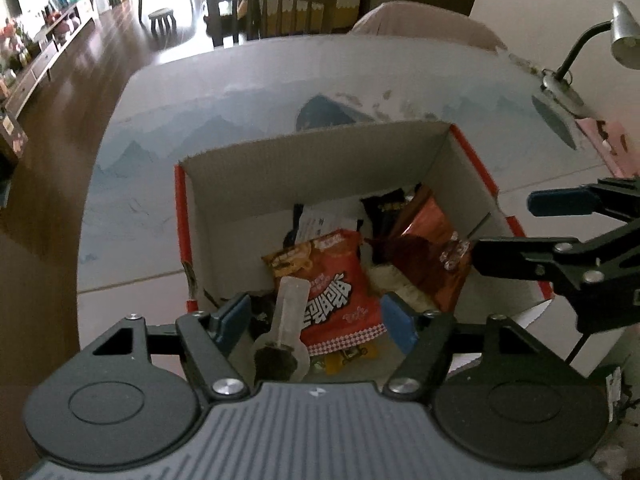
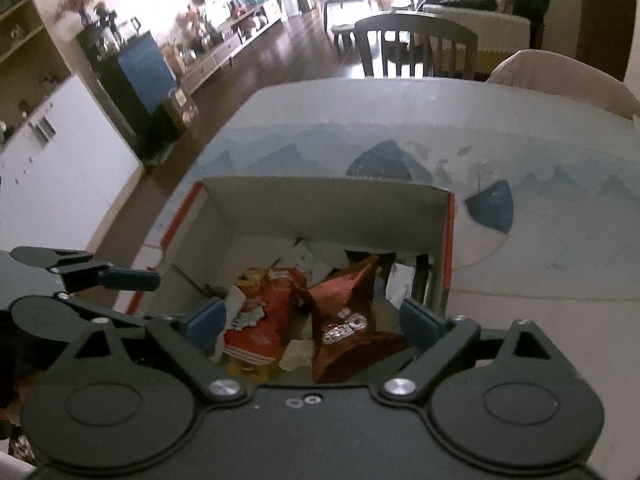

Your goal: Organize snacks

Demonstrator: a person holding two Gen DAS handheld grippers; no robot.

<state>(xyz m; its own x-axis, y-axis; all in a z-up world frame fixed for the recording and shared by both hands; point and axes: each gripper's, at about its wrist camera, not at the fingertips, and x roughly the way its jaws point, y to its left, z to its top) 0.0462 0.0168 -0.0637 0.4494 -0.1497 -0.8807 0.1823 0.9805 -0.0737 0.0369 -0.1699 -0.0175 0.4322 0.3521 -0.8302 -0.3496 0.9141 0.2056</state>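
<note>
Hovering over box rim, hand-held grippers (both agape)

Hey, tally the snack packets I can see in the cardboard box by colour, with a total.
Red-orange chip packets: 1
Reddish-brown foil Oreo packets: 1
Black packets: 1
Yellow packets: 1
Total: 4 clearly visible in the red-edged cardboard box; others are partly hidden.
</note>
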